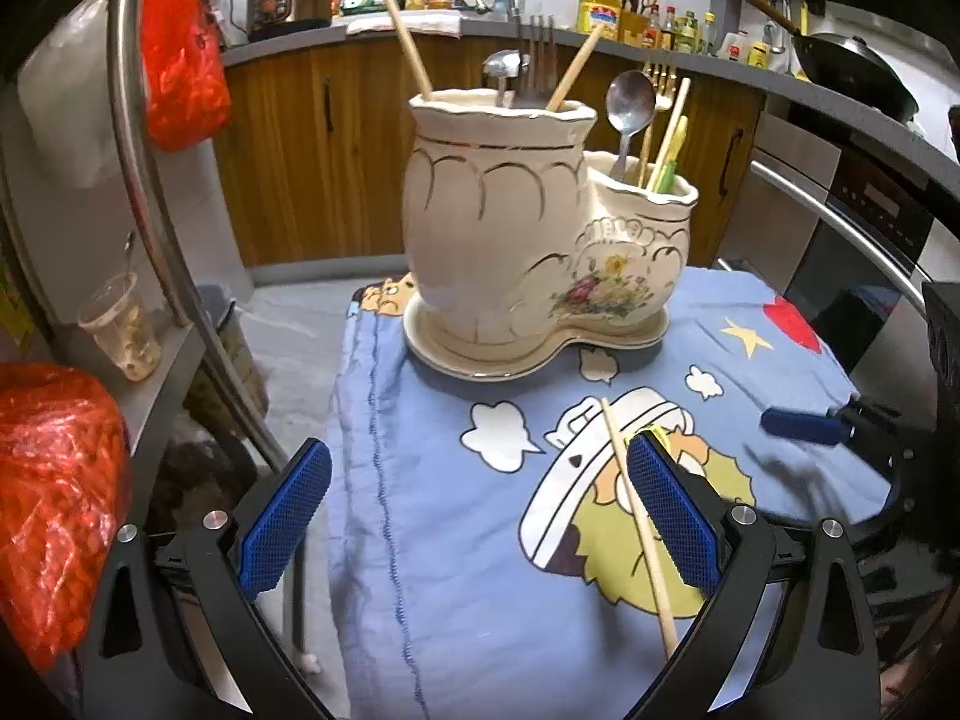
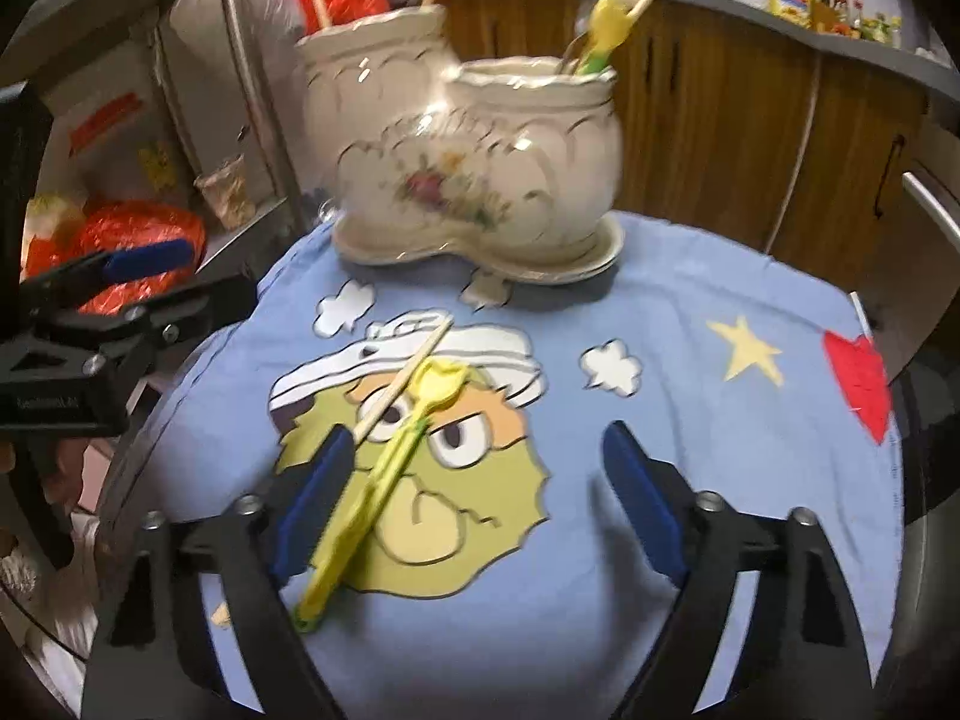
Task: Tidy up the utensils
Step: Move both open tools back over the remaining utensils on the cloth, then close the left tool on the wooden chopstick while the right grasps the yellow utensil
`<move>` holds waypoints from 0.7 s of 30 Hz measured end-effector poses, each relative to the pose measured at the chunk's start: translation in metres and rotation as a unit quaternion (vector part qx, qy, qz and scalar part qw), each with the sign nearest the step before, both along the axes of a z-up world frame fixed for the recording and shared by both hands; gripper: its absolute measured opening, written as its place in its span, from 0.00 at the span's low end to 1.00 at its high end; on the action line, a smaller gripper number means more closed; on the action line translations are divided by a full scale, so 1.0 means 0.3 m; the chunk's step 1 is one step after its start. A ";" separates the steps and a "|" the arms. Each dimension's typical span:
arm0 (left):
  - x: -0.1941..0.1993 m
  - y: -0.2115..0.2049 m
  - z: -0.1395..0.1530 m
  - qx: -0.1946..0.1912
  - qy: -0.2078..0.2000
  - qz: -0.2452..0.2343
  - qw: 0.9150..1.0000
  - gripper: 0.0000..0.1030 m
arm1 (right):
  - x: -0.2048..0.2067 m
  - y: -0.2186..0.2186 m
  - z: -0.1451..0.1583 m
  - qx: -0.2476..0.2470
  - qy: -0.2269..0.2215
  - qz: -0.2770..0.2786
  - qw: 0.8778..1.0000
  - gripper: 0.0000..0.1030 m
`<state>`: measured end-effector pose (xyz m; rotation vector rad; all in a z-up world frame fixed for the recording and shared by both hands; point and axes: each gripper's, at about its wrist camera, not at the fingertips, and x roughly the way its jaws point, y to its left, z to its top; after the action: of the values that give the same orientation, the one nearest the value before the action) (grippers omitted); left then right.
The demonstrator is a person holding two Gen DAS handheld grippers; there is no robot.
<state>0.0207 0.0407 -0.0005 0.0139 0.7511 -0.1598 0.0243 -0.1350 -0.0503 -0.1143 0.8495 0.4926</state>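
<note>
The left claw (image 1: 477, 525) stood spread and empty above the near edge of the worktop (image 1: 420, 540); the right claw (image 2: 474, 501) was likewise spread wide with nothing gripped, apparently ready for a pick; just by each claw's inner finger, on the blue cartoon cloth (image 2: 690, 420), lay a wooden chopstick (image 1: 639, 525) and a yellow-green plastic spoon (image 2: 384, 468), crossing one another, both flat and still outside the holder; judged from this, they were the remaining items to sort; beyond them stood the cream ceramic utensil holder (image 1: 510, 228) on its saucer, upright, its tall compartment carrying chopsticks, a fork and a spoon, its low compartment carrying a metal spoon (image 1: 629, 102), chopsticks and green-yellow plastic pieces; behind ran the wooden kitchen cabinets (image 1: 324, 132).
</note>
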 end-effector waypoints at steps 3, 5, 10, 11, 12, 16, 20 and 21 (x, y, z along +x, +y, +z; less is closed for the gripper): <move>0.000 0.019 -0.002 -0.015 0.006 0.003 1.000 0.95 | -0.009 0.042 -0.013 -0.011 0.008 0.013 1.000 0.54; 0.000 0.023 -0.003 -0.018 0.008 0.005 1.000 0.95 | -0.010 0.063 -0.026 -0.021 0.015 0.015 1.000 0.43; -0.004 0.020 -0.005 -0.016 0.011 0.003 1.000 0.95 | -0.006 0.088 -0.042 -0.035 0.024 0.015 0.999 0.35; -0.005 0.018 -0.005 -0.016 0.011 0.001 1.000 0.95 | -0.005 0.095 -0.045 -0.041 0.021 0.016 0.999 0.34; -0.005 0.017 -0.007 -0.015 0.011 0.000 1.000 0.95 | -0.004 0.100 -0.047 -0.046 0.017 0.016 0.999 0.32; -0.001 0.009 -0.013 -0.012 0.015 -0.004 1.000 0.95 | 0.009 0.095 -0.045 -0.039 0.021 0.012 0.999 0.15; 0.003 -0.011 -0.026 -0.014 0.026 -0.016 0.999 0.95 | 0.031 0.042 -0.042 -0.001 0.050 0.004 0.999 0.10; 0.002 -0.019 -0.030 -0.014 0.029 -0.021 0.999 0.95 | 0.039 0.018 -0.039 0.014 0.058 -0.002 0.998 0.10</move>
<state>0.0214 0.0350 -0.0095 -0.0017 0.8065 -0.2124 0.0360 -0.1295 -0.0619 -0.0578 0.9556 0.5104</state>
